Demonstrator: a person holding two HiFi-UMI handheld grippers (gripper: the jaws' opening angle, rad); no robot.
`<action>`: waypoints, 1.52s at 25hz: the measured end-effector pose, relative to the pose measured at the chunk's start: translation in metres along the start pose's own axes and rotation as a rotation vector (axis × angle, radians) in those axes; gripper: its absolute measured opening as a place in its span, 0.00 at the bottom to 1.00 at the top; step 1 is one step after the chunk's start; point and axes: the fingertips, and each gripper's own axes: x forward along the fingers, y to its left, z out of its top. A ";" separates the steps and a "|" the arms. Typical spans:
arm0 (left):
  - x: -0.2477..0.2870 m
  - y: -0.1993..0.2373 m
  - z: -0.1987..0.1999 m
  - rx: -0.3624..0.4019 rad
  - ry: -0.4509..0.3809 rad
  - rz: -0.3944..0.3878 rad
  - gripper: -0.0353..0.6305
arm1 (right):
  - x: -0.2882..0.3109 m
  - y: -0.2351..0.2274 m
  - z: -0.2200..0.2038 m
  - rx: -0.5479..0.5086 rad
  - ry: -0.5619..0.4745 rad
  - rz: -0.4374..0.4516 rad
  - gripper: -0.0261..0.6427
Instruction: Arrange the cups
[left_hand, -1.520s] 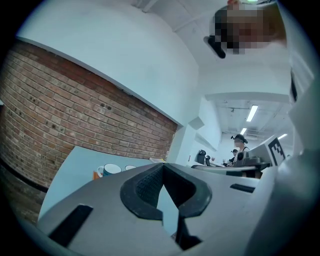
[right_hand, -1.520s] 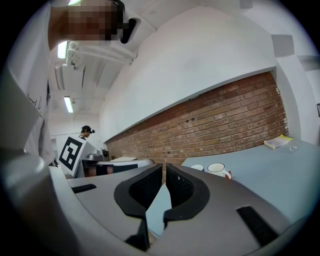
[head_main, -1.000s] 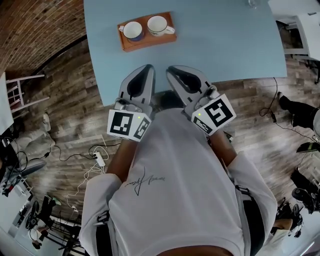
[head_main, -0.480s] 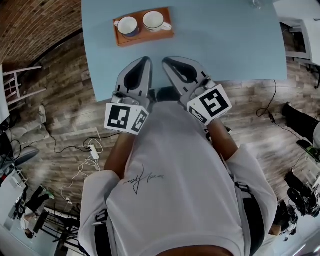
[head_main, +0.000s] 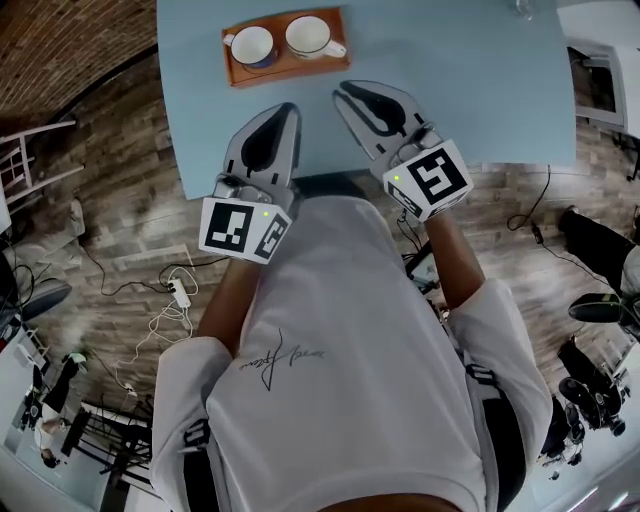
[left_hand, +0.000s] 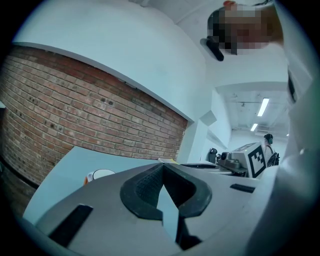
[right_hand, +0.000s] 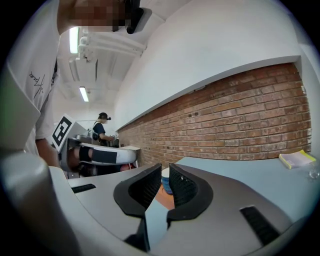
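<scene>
An orange tray (head_main: 290, 68) lies at the far left of the light-blue table (head_main: 450, 80). On it stand two cups side by side: a blue-sided cup (head_main: 252, 46) on the left and a white cup (head_main: 309, 36) on the right. My left gripper (head_main: 290, 105) is shut and empty, over the table's near edge just short of the tray. My right gripper (head_main: 340, 88) is shut and empty too, pointing at the tray's right end. In the right gripper view the blue-sided cup (right_hand: 165, 181) shows just past the right gripper (right_hand: 165, 170). Past the left gripper (left_hand: 162, 165) a cup (left_hand: 102, 174) peeks out at the left.
A clear glass (head_main: 520, 8) stands at the table's far edge, and a yellow pad (right_hand: 295, 159) lies near it. A brick wall (right_hand: 240, 125) runs along the table's left side. Cables and a power strip (head_main: 172, 296) lie on the wooden floor.
My right gripper has moved forward over the table toward the tray and rolled a little. The left gripper has edged forward slightly. Both stay shut.
</scene>
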 end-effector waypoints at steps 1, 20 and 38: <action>0.001 0.001 0.000 0.000 0.000 0.001 0.06 | 0.002 -0.005 -0.001 -0.008 0.001 -0.002 0.07; 0.011 0.010 -0.007 -0.019 0.037 -0.005 0.06 | 0.046 -0.067 -0.064 -0.103 0.106 -0.008 0.22; 0.017 0.022 -0.014 -0.028 0.070 0.021 0.06 | 0.075 -0.084 -0.106 -0.101 0.178 0.041 0.24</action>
